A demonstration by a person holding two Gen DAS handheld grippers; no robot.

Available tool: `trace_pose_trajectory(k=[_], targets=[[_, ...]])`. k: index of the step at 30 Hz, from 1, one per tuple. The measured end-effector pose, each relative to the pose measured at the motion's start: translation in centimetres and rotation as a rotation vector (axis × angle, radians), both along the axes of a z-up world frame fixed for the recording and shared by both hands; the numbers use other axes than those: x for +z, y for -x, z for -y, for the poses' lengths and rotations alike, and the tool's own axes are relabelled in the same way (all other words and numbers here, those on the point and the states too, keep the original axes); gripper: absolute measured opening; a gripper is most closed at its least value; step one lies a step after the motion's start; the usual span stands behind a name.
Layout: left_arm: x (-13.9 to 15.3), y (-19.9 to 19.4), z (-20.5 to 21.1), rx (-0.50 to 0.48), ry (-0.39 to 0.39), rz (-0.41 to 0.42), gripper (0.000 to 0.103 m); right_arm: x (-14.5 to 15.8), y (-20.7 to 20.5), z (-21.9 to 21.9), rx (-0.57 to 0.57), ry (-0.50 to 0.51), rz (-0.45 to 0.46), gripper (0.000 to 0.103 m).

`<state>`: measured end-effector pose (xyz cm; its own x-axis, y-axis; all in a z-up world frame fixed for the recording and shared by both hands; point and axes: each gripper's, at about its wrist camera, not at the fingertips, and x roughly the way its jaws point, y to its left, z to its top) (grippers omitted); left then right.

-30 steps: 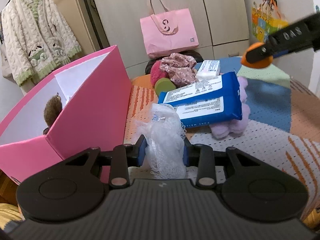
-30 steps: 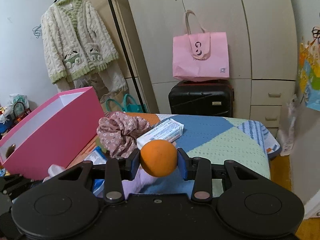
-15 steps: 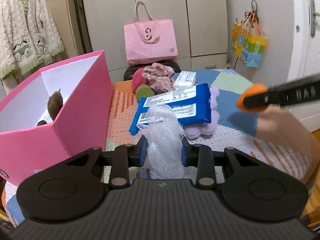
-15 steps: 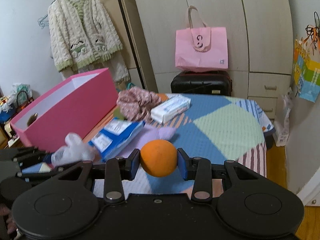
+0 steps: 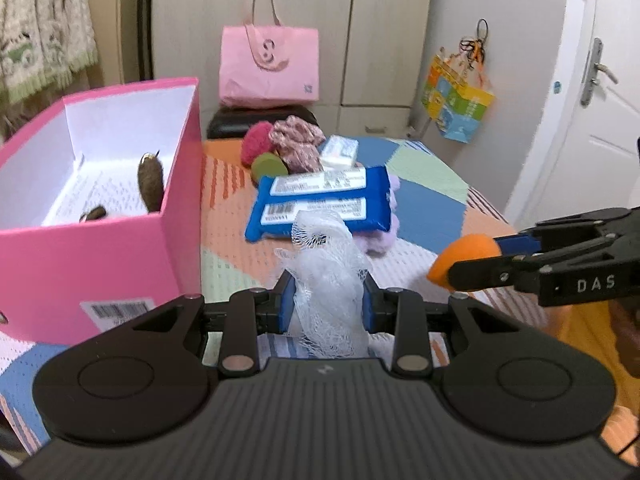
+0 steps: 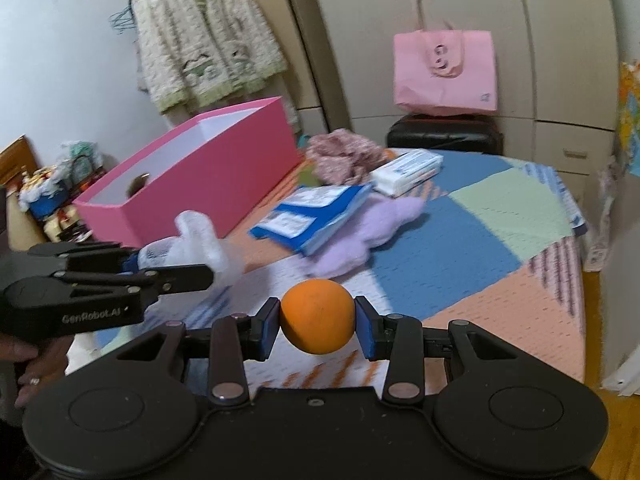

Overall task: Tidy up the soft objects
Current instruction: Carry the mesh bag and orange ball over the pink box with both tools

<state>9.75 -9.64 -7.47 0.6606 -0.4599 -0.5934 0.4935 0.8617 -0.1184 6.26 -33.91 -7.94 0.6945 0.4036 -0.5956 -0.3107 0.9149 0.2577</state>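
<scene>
My left gripper [image 5: 326, 306] is shut on a white mesh puff [image 5: 326, 264], held above the patchwork tablecloth [image 5: 424, 196]. My right gripper [image 6: 318, 326] is shut on an orange ball [image 6: 317, 320]; in the left wrist view that ball [image 5: 460, 254] hangs at the right. An open pink box [image 5: 120, 216] with brown furry items [image 5: 150, 182] inside stands at the left. Behind lie a blue wipes pack [image 5: 320, 204] on a lilac plush [image 6: 360, 236], a floral cloth [image 5: 296, 144], a red ball [image 5: 256, 144], a green round pad [image 5: 268, 166] and a white tissue pack [image 5: 340, 152].
A pink tote bag [image 5: 268, 68] sits on a black suitcase [image 6: 444, 136] behind the table, before beige wardrobes. A knitted cardigan [image 6: 204, 36] hangs at the left. A colourful bag [image 5: 456, 100] hangs beside a white door [image 5: 600, 128]. A person's hand [image 6: 36, 364] grips the left tool.
Both grippers have drawn back toward the table's near edge with their loads. The view of the left one has swung right, so the box opening and the orange ball now show nearer.
</scene>
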Motion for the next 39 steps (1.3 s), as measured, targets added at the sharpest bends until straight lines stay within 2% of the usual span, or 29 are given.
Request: trace_pose_trajectory(k=[5,8,11,20,29,35,39], targets=[[0.7,-0.1,-1.5,-0.052,0.025,-0.100,0.031,0.9,0.7,-1.6,0.064,-0.011,-0.022,0.045],[1.0,-0.3,-2.2,-0.096,0.019,-0.193,0.029,1.4,0.8,-2.4,0.097,-0.017,-0.047,0.045],[1.6,-0.5,-3.1,-0.126,0.033,-0.236,0.029,1.8,0.8,-3.4,0.129,-0.030,-0.079,0.045],[4.5,0.4,-6.2,-0.152,0.012,-0.218,0.029,4.1,1.1,-6.6,0.212,-0.013,-0.093,0.045],[6.9,1.2,-9.9,-0.140,0.008,-0.216,0.029,6.5,1.2,-10.3,0.298,0.027,-0.057,0.046],[8.3,1.2,-12.3,-0.101,0.026,-0.168,0.029,7.7,0.7,-12.4,0.340,0.037,-0.021,0.046],[9.2,0.8,-13.9,-0.073,0.066,-0.118,0.029,8.7,0.0,-13.4,0.353,0.049,0.021,0.046]])
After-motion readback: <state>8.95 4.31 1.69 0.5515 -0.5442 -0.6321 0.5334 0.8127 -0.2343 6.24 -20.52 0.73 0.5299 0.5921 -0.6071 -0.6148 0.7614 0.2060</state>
